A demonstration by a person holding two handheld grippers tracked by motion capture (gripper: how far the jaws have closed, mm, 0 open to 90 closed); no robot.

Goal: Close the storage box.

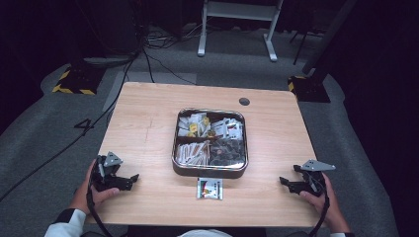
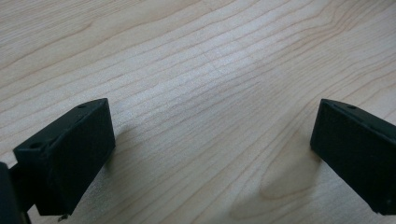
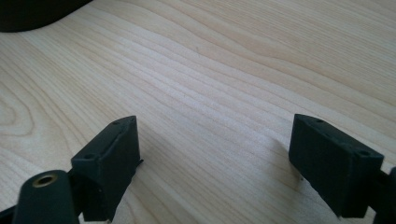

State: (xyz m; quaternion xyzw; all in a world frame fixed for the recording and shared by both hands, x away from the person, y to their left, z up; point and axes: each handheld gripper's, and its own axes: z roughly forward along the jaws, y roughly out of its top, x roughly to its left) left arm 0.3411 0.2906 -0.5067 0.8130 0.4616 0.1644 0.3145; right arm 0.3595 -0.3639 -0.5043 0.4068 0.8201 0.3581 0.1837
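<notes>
Sachet [image 1: 210, 188] flat, long axis crosswise, beside tin [image 1: 174, 148]

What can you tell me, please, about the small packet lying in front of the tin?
The small packet is a flat white sachet with red, yellow and dark print. It lies flat on the wooden table, apart from the tin, about midway between the two grippers. Nothing holds it.

A dark round grommet [image 1: 244, 101] sits in the wooden table [image 1: 148, 118]; beyond the table stands a white frame [image 1: 237, 24].
</notes>
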